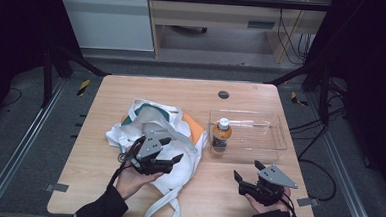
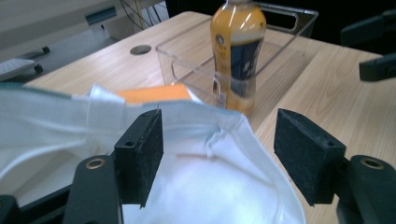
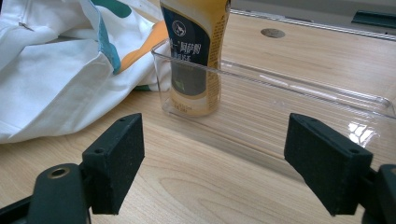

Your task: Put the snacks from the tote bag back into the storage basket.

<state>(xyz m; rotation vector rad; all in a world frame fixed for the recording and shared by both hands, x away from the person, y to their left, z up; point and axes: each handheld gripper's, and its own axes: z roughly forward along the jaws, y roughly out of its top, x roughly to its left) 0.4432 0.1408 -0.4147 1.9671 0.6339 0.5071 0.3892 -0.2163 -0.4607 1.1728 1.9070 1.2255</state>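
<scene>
Both grippers have their jaws spread wide, holding nothing. The left gripper [image 1: 174, 159] hovers over a white cloth bag [image 1: 152, 136]. In the left gripper view, its two black pads straddle the bag's hemmed edge [image 2: 205, 116], with cloth between them but not pinched. The right gripper [image 1: 248, 171] sits low over bare table [image 1: 132, 88], well apart from the bag. In the right gripper view, its jaws point toward a bottle of orange drink [image 3: 195, 51].

The bottle [image 1: 221, 135] stands upright in the near left corner of a clear plastic tray [image 1: 274, 138]. The tray's left end sits just beside the bag. An orange patch [image 1: 195, 131] shows at the bag's right edge.

Risks, as a judgement: the bag is limp, so the left jaws may close on one layer only, or slip off the hem, leaving the mouth closed. A tug on the cloth could nudge the tray and tip the tall bottle.

Both forearms, in dark sleeves, enter from the near edge. The left hand [image 1: 130, 178] angles its gripper forward and rightward. The right hand [image 1: 268, 202] holds its gripper pointing leftward and forward.
</scene>
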